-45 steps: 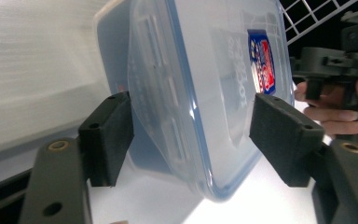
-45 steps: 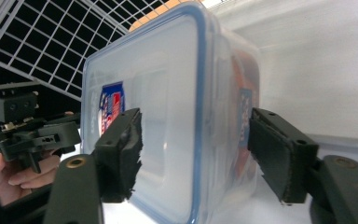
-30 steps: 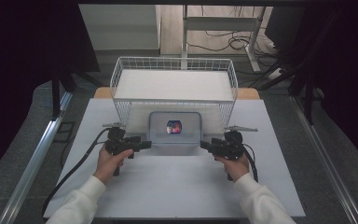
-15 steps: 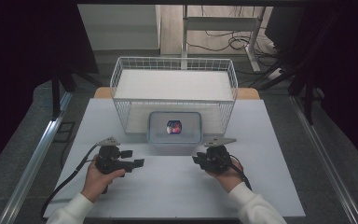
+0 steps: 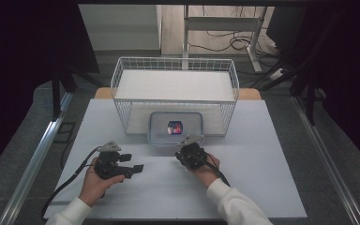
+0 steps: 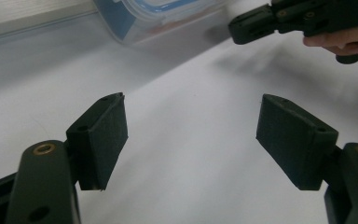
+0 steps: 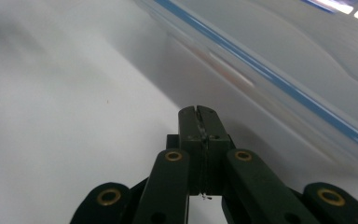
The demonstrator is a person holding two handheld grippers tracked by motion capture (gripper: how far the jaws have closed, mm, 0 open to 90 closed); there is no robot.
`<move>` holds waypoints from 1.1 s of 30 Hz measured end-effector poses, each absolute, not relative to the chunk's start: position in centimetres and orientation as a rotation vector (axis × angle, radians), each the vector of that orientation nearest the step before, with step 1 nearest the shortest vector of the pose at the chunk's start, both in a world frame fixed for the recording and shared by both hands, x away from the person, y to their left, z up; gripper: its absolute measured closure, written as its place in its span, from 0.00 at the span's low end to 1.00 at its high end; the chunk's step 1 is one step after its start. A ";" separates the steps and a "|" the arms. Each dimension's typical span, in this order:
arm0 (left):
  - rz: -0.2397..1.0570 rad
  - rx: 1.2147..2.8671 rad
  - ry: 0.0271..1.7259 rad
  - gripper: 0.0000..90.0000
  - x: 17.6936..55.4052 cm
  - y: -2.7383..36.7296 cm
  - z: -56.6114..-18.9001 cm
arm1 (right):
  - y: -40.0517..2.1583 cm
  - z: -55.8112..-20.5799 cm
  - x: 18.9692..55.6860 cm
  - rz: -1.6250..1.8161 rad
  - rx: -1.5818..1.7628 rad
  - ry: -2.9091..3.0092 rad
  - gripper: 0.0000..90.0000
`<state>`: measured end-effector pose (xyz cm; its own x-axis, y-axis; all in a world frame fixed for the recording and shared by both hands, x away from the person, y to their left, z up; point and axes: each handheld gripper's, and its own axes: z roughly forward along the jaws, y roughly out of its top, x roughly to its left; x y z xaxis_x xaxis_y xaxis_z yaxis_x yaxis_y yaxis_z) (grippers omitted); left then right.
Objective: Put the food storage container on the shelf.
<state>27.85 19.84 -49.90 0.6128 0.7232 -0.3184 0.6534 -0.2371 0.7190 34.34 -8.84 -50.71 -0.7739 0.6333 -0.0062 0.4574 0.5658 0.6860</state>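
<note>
A clear plastic container (image 5: 176,127) with a blue-edged lid sits on the white table (image 5: 262,164) in front of the wire basket, with a small colourful item (image 5: 174,127) inside. My left gripper (image 5: 133,162) rests at the near left, open, with nothing between its pads (image 6: 191,121). My right gripper (image 5: 181,153) lies just in front of the container's near edge. Its jaws have just been closing and now meet with nothing between them (image 7: 199,113). The container's wall (image 7: 284,65) runs close ahead of it. The left gripper view also shows the container (image 6: 168,18) and the right gripper (image 6: 261,23) farther off.
A white wire basket (image 5: 176,65) stands at the back middle of the table, just behind the container. Bare table lies left, right and near me. Metal rails (image 5: 33,159) flank the table, and cables trail on the floor beyond.
Both hands drew back from the container's sides toward me. The right gripper then slid left to the container's front edge and its jaws came together. The left gripper stayed open.
</note>
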 end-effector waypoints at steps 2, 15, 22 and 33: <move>0.103 1.959 1.089 0.27 27.8 19.8 -49.9 | -8.1 -50.9 34.7 1.007 0.899 2.547 0.99; 0.108 1.976 1.089 0.27 27.7 19.8 -50.0 | -8.5 -50.3 36.8 1.103 0.981 2.439 0.99; 0.111 1.982 1.093 0.27 27.8 19.8 -50.1 | -8.6 -49.8 38.3 1.141 1.052 2.407 0.99; 0.126 2.004 1.098 0.27 27.9 19.8 -50.2 | -7.7 -49.9 41.0 1.157 1.121 2.373 0.99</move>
<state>27.94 19.82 -50.23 0.6134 0.7379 -0.2815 0.6550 -0.2761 0.7034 40.96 -7.66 -49.95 -0.6632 0.7435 0.0862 0.5257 0.3807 0.7607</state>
